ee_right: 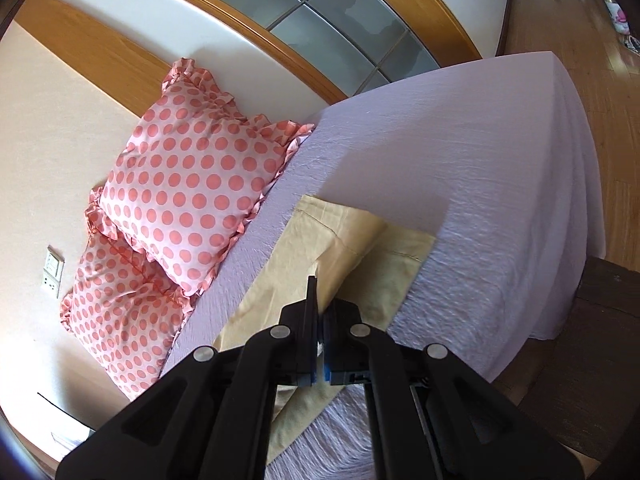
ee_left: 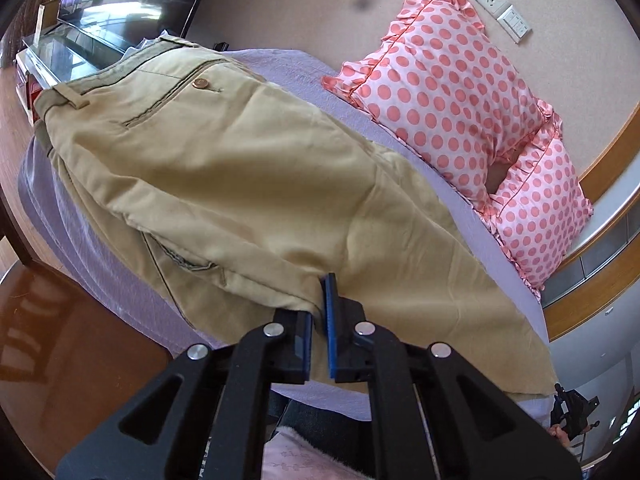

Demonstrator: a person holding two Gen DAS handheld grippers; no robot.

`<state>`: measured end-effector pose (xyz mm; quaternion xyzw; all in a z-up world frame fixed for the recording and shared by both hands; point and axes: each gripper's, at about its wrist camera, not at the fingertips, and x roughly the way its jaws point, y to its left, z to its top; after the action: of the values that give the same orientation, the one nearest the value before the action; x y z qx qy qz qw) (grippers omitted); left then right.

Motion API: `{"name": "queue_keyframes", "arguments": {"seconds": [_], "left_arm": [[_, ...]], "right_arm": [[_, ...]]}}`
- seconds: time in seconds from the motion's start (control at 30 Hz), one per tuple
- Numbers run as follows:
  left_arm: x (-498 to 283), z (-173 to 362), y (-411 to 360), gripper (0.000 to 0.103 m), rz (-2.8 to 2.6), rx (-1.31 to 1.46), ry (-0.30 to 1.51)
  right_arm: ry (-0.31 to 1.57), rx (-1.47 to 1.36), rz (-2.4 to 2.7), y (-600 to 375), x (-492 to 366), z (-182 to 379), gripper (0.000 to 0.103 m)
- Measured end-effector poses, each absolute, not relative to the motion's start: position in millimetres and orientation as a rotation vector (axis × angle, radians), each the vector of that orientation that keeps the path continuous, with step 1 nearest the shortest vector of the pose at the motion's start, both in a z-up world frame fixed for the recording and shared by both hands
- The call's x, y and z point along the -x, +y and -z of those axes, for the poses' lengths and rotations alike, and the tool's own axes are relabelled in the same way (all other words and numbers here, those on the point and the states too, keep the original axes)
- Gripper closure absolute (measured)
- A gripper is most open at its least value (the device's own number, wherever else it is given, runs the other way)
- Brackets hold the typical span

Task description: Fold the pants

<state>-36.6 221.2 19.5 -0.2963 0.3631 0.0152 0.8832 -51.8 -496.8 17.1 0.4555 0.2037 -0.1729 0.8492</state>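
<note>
My left gripper (ee_left: 320, 312) pinches a raised fold of the khaki pants (ee_left: 224, 168), blue pads closed on the cloth at the near edge. My right gripper (ee_right: 318, 312) is clamped on the lifted edge of a trouser leg (ee_right: 352, 236) near its hems. The pants lie along the lavender bedsheet (ee_right: 460, 152), waistband with its button pocket at the far left. Two pink polka-dot pillows (ee_left: 452, 92) lean against the wall beyond, beside wall sockets (ee_left: 504, 12).
</note>
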Motion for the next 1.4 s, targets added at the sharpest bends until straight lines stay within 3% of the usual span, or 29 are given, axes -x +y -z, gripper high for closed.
{"name": "queue_keyframes", "arguments": {"seconds": [0.07, 0.13, 0.2, 0.27, 0.3, 0.47, 0.57, 0.6, 0.7, 0.83, 1.03, 1.1, 1.23, 1.27, 1.4], "left_arm": [[39, -18, 219, 0.094, -0.033, 0.595, 0.750], [43, -14, 220, 0.093, -0.029, 0.602, 0.745], [47, -12, 221, 0.085, -0.011, 0.619, 0.735], [53, -12, 223, 0.073, -0.013, 0.629, 0.715], [57, -12, 226, 0.068, -0.018, 0.634, 0.704], [75, -10, 244, 0.060, -0.052, 0.703, 0.649], [85, -8, 255, 0.057, -0.076, 0.745, 0.613], [87, -7, 259, 0.056, -0.084, 0.757, 0.607], [89, -3, 263, 0.055, -0.083, 0.773, 0.613], [91, 0, 261, 0.053, -0.048, 0.771, 0.599], [98, -4, 251, 0.033, -0.018, 0.701, 0.573], [103, -7, 247, 0.022, -0.034, 0.650, 0.564], [107, -8, 240, 0.012, -0.012, 0.590, 0.561], [105, -6, 239, 0.010, -0.004, 0.586, 0.570], [91, 9, 238, 0.008, 0.047, 0.617, 0.624]], "right_arm": [[0.455, -0.938, 0.394, -496, 55, -15, 0.101], [0.459, -0.937, 0.439, -497, 62, -14, 0.090], [0.448, -0.926, 0.484, -499, 68, -14, 0.052], [0.433, -0.906, 0.524, -500, 73, -14, 0.046], [0.432, -0.898, 0.532, -501, 73, -14, 0.046], [0.431, -0.847, 0.494, -495, 63, -10, 0.049], [0.447, -0.838, 0.416, -485, 50, -3, 0.072], [0.451, -0.820, 0.397, -480, 46, -1, 0.085], [0.446, -0.726, 0.377, -464, 37, -3, 0.096], [0.423, -0.660, 0.271, -444, 16, -22, 0.097], [0.413, -0.535, -0.111, -338, -51, -72, 0.097], [0.438, -0.487, -0.283, -284, -69, -80, 0.097], [0.629, -0.311, -0.635, -154, -89, -66, 0.097], [0.696, -0.251, -0.694, -128, -88, -57, 0.090], [0.787, -0.095, -0.763, -85, -71, -34, 0.030]]}}
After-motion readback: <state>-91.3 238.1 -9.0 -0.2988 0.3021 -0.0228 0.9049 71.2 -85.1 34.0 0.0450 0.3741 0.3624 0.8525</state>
